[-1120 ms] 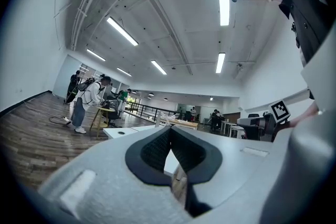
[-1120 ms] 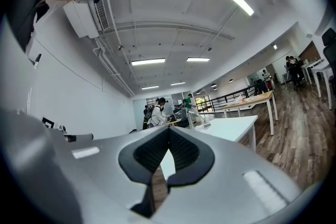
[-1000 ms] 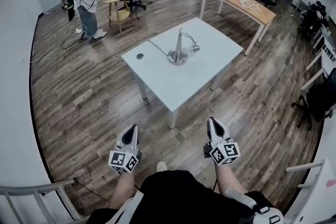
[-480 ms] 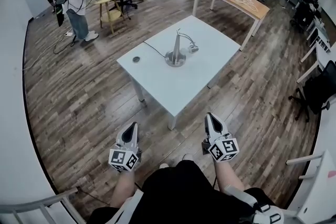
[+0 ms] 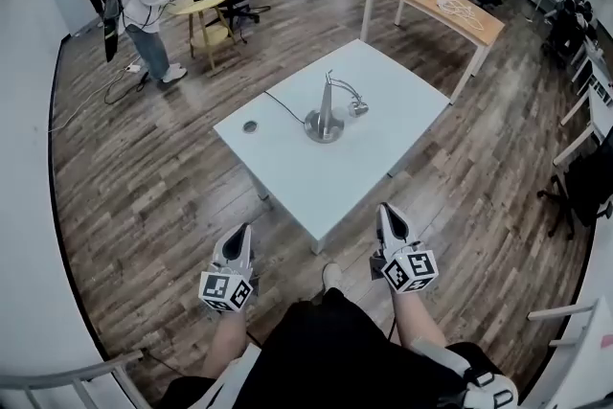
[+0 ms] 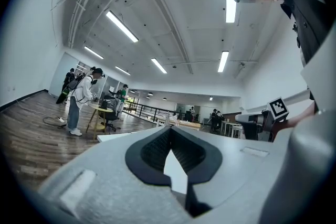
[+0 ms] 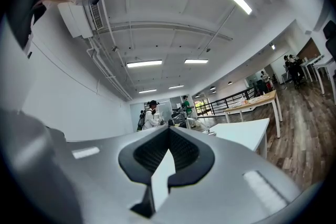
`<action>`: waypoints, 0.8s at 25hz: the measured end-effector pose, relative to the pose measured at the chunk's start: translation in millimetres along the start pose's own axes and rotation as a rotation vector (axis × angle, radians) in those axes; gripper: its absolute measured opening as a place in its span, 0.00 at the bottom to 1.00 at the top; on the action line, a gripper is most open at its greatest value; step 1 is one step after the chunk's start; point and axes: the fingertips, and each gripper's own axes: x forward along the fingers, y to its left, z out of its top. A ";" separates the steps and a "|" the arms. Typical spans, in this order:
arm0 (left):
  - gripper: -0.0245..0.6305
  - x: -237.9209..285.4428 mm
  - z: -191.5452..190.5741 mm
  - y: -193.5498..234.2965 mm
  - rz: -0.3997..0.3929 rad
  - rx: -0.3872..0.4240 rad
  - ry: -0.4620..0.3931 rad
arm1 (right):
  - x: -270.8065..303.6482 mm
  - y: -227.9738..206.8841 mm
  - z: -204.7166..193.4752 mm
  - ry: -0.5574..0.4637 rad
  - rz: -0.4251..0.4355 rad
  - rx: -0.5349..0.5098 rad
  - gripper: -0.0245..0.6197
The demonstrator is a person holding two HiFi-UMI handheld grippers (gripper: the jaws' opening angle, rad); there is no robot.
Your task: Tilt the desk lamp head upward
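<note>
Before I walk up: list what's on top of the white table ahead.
On the white table: a silver desk lamp with its head drooping, a thin dark cable leaving its base, and a small round disc. The base covers the tabletop beneath it.

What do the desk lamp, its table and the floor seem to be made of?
Desk lamp: probably metal, silvery, with a soft shine on its base. Table: smooth matte white top, perhaps laminate. Floor: wood or wood-look planks, brown-grey, with board seams visible.
</note>
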 end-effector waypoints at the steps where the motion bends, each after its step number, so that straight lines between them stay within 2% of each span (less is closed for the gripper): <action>1: 0.04 9.8 2.1 -0.1 0.002 0.006 -0.004 | 9.3 -7.1 2.3 -0.004 0.005 0.002 0.04; 6: 0.04 56.3 7.0 -2.2 -0.003 0.039 -0.007 | 50.7 -37.9 10.1 -0.022 0.028 0.010 0.04; 20: 0.04 179.1 -4.2 -7.1 -0.003 0.028 0.018 | 122.5 -131.0 24.5 -0.004 0.026 0.020 0.04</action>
